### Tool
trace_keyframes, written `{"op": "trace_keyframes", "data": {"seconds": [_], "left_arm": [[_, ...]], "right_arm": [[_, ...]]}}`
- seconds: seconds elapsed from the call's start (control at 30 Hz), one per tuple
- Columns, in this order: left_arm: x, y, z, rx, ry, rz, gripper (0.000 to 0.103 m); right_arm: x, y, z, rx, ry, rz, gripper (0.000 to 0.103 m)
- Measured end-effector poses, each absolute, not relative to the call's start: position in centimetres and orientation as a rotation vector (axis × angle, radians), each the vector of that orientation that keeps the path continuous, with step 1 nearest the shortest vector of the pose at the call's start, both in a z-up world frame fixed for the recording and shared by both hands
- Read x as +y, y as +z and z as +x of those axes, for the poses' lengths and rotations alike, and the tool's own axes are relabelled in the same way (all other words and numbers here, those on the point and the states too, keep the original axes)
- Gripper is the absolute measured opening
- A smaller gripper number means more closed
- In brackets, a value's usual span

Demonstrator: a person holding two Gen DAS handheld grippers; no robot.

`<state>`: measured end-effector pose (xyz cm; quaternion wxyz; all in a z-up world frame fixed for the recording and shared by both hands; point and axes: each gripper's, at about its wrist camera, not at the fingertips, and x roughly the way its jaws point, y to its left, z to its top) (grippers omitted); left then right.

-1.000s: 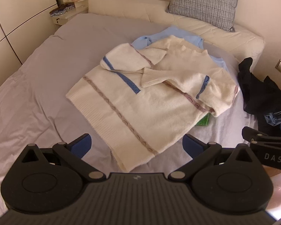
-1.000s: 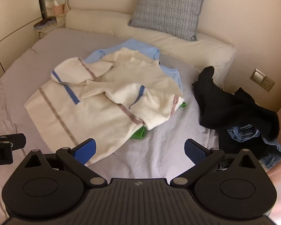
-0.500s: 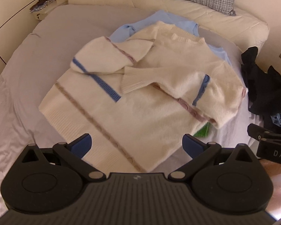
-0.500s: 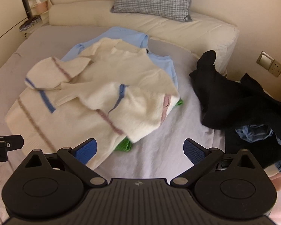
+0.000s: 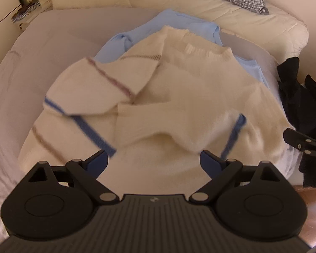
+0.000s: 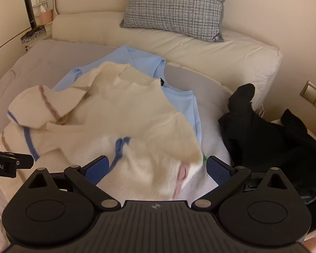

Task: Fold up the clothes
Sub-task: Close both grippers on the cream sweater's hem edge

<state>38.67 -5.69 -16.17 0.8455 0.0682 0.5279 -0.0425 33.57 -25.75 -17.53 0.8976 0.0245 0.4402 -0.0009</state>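
A cream sweater point(image 5: 179, 97) with blue and brown stripes lies on the grey bed point(image 5: 52, 38), both sleeves folded across its front. It also shows in the right wrist view point(image 6: 120, 118). A light blue garment point(image 5: 179, 23) lies under it, also seen in the right wrist view point(image 6: 137, 59). My left gripper point(image 5: 153, 162) is open and empty, just above the sweater's lower middle. My right gripper point(image 6: 158, 168) is open and empty over the sweater's right sleeve fold. A bit of green cloth point(image 6: 204, 159) peeks out under the sweater.
A pile of black clothes point(image 6: 273, 139) lies on the bed's right side, with denim point(image 6: 313, 198) beneath. A cream headboard cushion point(image 6: 200, 46) and a grey checked pillow point(image 6: 174, 8) stand at the back. A nightstand shelf point(image 5: 29, 10) is far left. A wall socket point(image 6: 313, 99) is at right.
Both grippers have moved forward and down toward the sweater, which now fills more of each view. Both stay open and empty. The clothes have not moved.
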Motion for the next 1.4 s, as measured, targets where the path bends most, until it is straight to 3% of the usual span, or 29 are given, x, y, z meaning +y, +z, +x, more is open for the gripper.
{"op": "trace_keyframes", "data": {"seconds": [0.13, 0.37, 0.43, 0.7, 1.2, 1.3, 1.33, 1.4], "left_arm": [[-5.7, -17.6, 41.3, 1.096, -0.094, 0.185, 0.084], [-5.1, -20.2, 45.3, 1.112, -0.15, 0.158, 0.061], [-5.3, -20.8, 46.4, 1.11, -0.171, 0.176, 0.053], [-6.2, -23.3, 51.2, 1.059, -0.228, 0.215, 0.053], [-7.5, -27.9, 58.9, 0.965, -0.196, 0.402, 0.052], [-7.1, -28.5, 59.8, 0.969, -0.185, 0.415, 0.035], [-7.0, -28.6, 59.9, 0.966, -0.186, 0.414, 0.018], [-6.7, -28.6, 59.6, 0.945, -0.181, 0.422, 0.008]], "right_arm": [[-26.3, -19.0, 36.4, 0.921, 0.038, 0.079, 0.096], [-26.7, -21.7, 41.0, 0.976, 0.087, 0.1, 0.067], [-27.3, -22.4, 42.2, 0.989, 0.087, 0.123, 0.066], [-30.0, -25.0, 46.0, 0.989, 0.068, 0.164, 0.057], [-31.9, -28.3, 49.5, 1.004, 0.118, 0.233, 0.061], [-32.1, -28.2, 49.5, 1.004, 0.137, 0.231, 0.055], [-32.2, -28.1, 49.4, 1.004, 0.144, 0.226, 0.053], [-32.1, -27.9, 49.1, 1.009, 0.149, 0.196, 0.031]]}}
